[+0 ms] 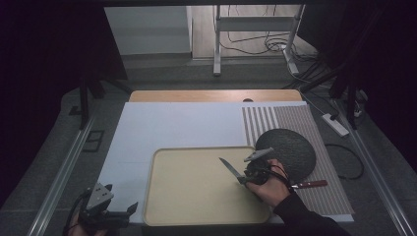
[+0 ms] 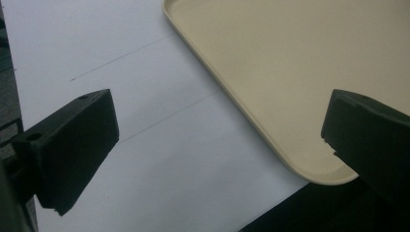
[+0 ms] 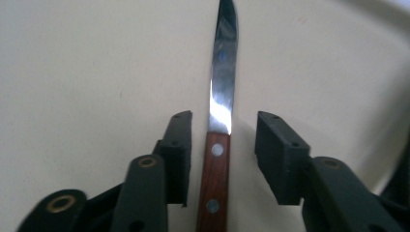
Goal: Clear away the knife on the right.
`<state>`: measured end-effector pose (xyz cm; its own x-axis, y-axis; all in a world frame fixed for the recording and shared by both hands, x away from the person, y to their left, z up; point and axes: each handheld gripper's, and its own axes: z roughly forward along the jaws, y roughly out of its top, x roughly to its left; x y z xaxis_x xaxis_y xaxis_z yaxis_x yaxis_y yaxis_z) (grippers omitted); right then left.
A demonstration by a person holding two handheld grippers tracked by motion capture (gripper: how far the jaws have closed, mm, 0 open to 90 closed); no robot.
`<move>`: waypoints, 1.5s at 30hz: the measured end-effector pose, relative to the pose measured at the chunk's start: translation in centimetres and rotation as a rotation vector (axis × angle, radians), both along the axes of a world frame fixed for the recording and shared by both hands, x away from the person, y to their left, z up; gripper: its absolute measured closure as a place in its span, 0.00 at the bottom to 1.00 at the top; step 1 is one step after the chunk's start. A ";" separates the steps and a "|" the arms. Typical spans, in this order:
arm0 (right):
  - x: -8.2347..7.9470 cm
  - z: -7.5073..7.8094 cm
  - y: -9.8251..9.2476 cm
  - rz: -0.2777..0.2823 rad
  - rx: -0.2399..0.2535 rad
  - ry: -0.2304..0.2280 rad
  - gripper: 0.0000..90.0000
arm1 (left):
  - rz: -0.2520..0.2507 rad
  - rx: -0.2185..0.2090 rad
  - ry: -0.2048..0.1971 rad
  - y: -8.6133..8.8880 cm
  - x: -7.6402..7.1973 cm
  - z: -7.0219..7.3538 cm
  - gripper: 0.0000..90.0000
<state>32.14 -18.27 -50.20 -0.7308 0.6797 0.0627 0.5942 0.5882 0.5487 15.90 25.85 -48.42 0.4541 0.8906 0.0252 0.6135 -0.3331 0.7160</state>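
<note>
Knife (image 3: 220, 145): lies flat on the beige tray (image 1: 196, 196), blade toward the tray's middle, wooden handle with two rivets running back between the right jaws; in the high view its blade (image 1: 230, 169) shows just left of the hand.
Second knife (image 1: 310, 185): rests on the striped mat (image 1: 295, 123) beside the person's right wrist, near the dark round plate (image 1: 290, 147), apart from the tray.
Right gripper (image 3: 222, 145): jaws spread, one on each side of the handle just behind the blade, neither pad touching the wood as far as I can tell.
Left gripper (image 2: 217, 140): jaws spread wide and empty, hanging over the white sheet (image 2: 145, 145) at the tray's near left corner.
Step in hand: most likely either closing on the handle or letting go of it; the pictures cannot settle which.
Doing it well, if grasping: keep the handle centred between the pads, close on the wood rather than the steel, and squeeze squarely so the knife does not twist or skid on the smooth tray.
Risk: an off-centre pinch could pivot the blade.
</note>
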 end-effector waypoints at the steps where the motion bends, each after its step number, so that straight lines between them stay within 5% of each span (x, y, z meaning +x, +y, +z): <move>1: 0.0 0.3 0.0 0.002 0.006 -0.013 0.63 | -0.001 0.001 0.000 0.0 0.0 0.0 0.00; 4: -0.1 0.8 0.2 0.029 0.025 -0.029 0.70 | -0.001 0.004 0.001 0.0 0.0 0.0 0.00; 9: -0.2 0.8 1.4 0.114 0.028 -0.021 0.99 | -0.003 0.009 0.001 -0.1 0.0 0.0 0.00; 15: 0.0 -0.3 2.7 0.162 -0.023 -0.003 1.00 | -0.005 0.009 0.000 -0.1 0.0 0.0 0.00; 32: 0.8 -0.5 -0.5 0.020 -0.025 0.003 1.00 | -0.010 0.010 -0.003 -0.2 0.0 0.0 0.00; 45: 1.0 -0.2 -2.6 -0.038 -0.028 0.028 0.99 | -0.012 0.011 -0.004 -0.2 0.0 0.0 0.00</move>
<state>33.18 -20.90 -50.43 -0.7024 0.7090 0.0630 0.6313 0.5796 0.5153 15.86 25.69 -48.42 0.4644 0.8849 0.0368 0.6064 -0.3480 0.7149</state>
